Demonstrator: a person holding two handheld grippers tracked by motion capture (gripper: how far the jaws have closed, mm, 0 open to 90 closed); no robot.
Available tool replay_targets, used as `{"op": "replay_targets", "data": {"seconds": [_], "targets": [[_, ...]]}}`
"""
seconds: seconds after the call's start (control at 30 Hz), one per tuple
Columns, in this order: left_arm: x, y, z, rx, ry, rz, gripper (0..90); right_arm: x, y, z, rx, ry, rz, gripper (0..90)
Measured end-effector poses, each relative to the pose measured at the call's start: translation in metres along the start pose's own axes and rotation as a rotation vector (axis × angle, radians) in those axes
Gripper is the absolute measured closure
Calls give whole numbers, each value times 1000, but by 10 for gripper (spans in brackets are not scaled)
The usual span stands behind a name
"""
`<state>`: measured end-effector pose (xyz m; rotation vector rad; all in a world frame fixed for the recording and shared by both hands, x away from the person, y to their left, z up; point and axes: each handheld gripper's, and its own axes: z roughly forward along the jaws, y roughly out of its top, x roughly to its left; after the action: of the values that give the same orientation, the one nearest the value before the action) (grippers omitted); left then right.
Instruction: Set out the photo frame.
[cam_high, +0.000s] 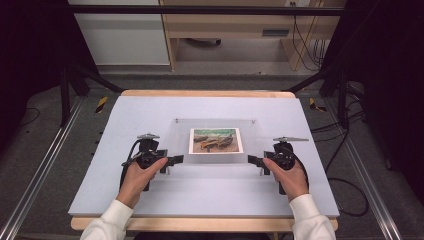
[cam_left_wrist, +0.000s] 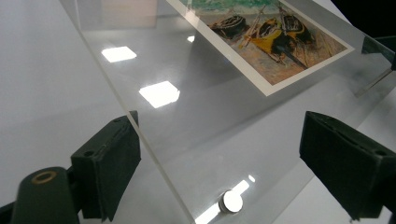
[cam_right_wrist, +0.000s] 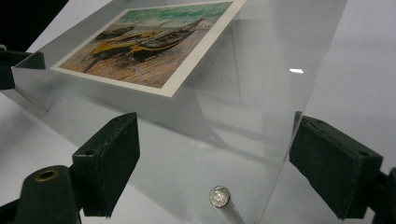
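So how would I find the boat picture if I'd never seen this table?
Start with the pale grey table, then find the clear plastic sheet in its middle, between the left gripper and the right gripper. The boat picture lies in that sheet: a small white-bordered painting of beached boats, the only colourful thing there.

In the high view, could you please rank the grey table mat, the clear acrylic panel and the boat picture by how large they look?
1. Grey table mat, clearly the largest.
2. Clear acrylic panel, lying on the mat between the left claw and the right claw.
3. Boat picture, the smallest, within the panel's outline.
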<state>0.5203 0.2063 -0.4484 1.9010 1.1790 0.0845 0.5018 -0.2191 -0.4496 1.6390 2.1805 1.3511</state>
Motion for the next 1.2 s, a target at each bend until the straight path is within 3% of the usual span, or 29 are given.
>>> {"op": "replay_targets", "data": {"seconds": [0.43, 1.2], "targets": [[-9, -11, -17, -49, 35, 87, 238, 11, -10, -14, -42, -45, -90, 232], [-21, -27, -32, -105, 87, 123, 366, 26, -26, -26, -98, -112, -178, 304]]}}
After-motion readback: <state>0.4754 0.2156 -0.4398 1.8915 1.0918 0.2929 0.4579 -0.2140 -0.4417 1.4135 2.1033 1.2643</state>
